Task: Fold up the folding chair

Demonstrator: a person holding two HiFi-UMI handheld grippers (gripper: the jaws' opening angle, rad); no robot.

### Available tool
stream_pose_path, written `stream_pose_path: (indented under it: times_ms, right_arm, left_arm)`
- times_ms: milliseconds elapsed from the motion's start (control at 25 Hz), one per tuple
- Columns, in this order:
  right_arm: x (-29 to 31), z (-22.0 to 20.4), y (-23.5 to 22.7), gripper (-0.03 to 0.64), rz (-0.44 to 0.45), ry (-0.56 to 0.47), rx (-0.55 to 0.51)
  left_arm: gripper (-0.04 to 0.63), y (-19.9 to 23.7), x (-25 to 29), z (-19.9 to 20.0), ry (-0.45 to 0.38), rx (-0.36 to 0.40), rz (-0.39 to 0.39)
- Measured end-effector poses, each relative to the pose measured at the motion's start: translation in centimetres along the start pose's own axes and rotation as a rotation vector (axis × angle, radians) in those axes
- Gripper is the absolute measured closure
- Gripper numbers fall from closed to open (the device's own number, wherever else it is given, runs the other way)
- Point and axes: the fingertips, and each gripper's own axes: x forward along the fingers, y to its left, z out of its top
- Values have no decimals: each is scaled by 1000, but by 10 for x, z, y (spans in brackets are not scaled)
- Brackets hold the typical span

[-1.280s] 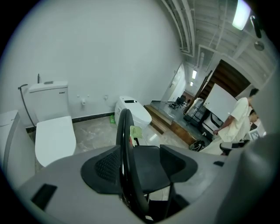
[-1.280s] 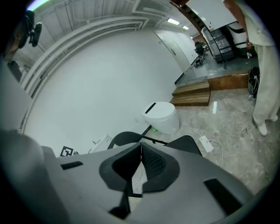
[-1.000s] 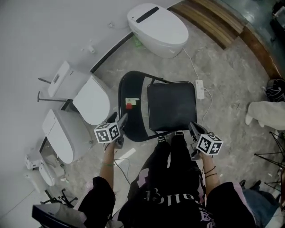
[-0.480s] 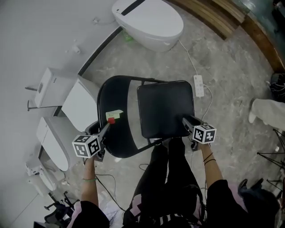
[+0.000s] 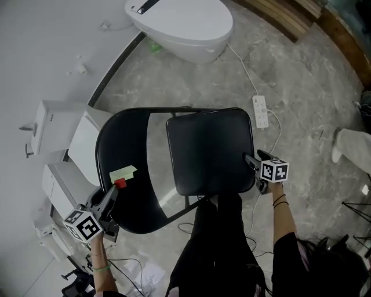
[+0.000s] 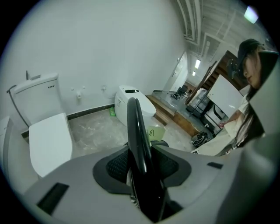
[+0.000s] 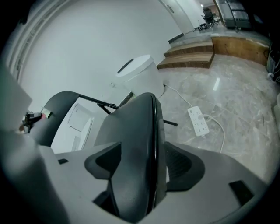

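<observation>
The black folding chair stands open below me, its curved backrest on the left and its padded seat on the right. A yellow-green note and a small red piece sit on the backrest. My left gripper straddles the backrest's rim; its jaws are closing and both pads lie against the rim. My right gripper is at the seat's right edge. Its jaws are opening, with the seat's edge between them and a sliver of gap at the right pad.
A white toilet stands beyond the chair, and more toilets line the wall at left. A white power strip with its cable lies on the stone floor at right. Wooden steps rise at the top right. My legs are right behind the seat.
The right gripper dropped from beside my knee to the seat's right edge and opened around it. The left gripper stayed at the backrest rim while its jaws narrowed. The chair looms larger in view.
</observation>
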Motion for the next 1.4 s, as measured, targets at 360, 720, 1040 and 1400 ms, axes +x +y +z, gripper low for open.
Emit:
stream_pose_path:
  times_ms: [360, 720, 1040, 1400]
  right_arm:
    - [47, -22, -17, 268, 289, 129, 91]
    - [70, -21, 10, 272, 588, 162, 280]
    - [39, -7, 27, 280, 464, 125, 228]
    - [-74, 31, 92, 360, 484, 8, 247]
  left_arm:
    - [448, 5, 4, -1, 22, 36, -2]
    - [473, 2, 20, -11, 49, -51, -132]
    - [502, -23, 9, 15, 28, -123, -197]
    - [502, -94, -4, 73, 59, -33, -267]
